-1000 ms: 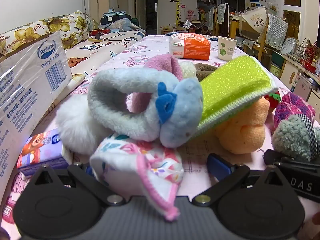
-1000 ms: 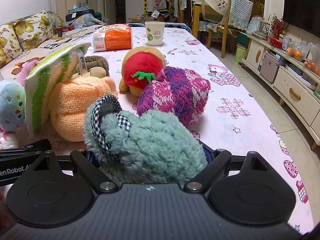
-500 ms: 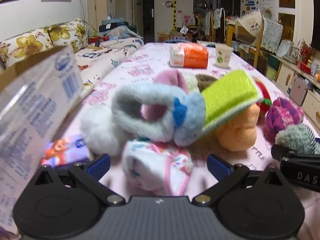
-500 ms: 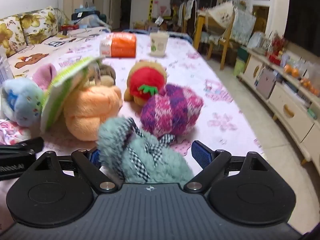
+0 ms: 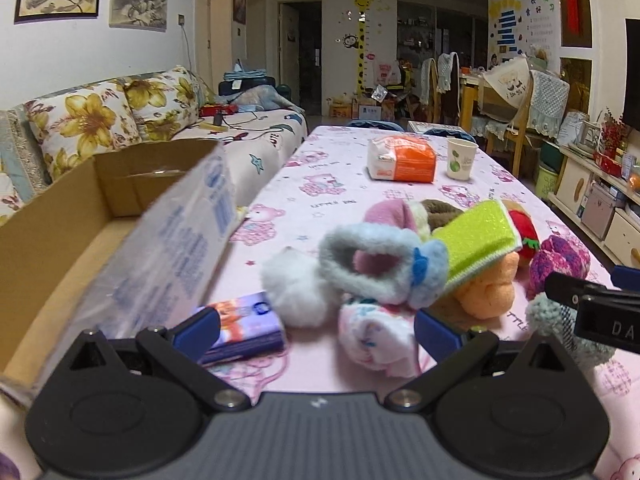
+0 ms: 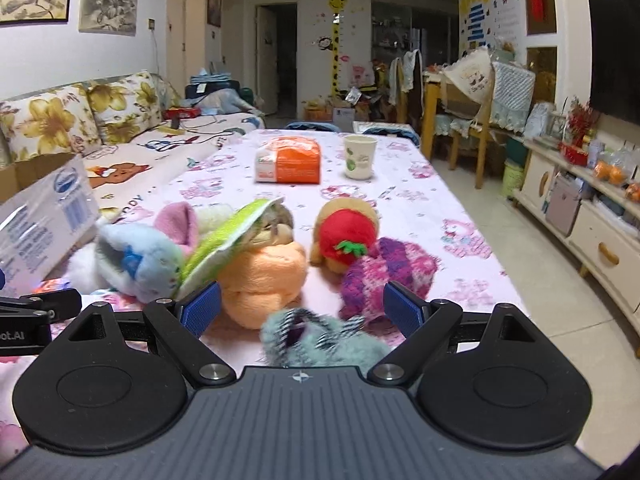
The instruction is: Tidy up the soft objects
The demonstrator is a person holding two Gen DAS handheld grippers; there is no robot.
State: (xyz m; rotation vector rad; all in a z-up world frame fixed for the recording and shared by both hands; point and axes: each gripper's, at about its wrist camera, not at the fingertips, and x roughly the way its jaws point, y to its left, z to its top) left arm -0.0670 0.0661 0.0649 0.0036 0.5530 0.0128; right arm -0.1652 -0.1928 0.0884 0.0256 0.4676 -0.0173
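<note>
orange packet far centre on table | paper cup just right of it | flowered sofa left | TV cabinet right

Readable text, by item:

- Black mount of the other claw, left wrist view: white letters "DA", cut off at the frame edge.
- Black mount, right wrist view: "ot.AI", its start cut off.
- Cardboard box: a blue oval logo and blue print are carried, too blurred to be read.
- Orange packet: print too small to be read.
</note>
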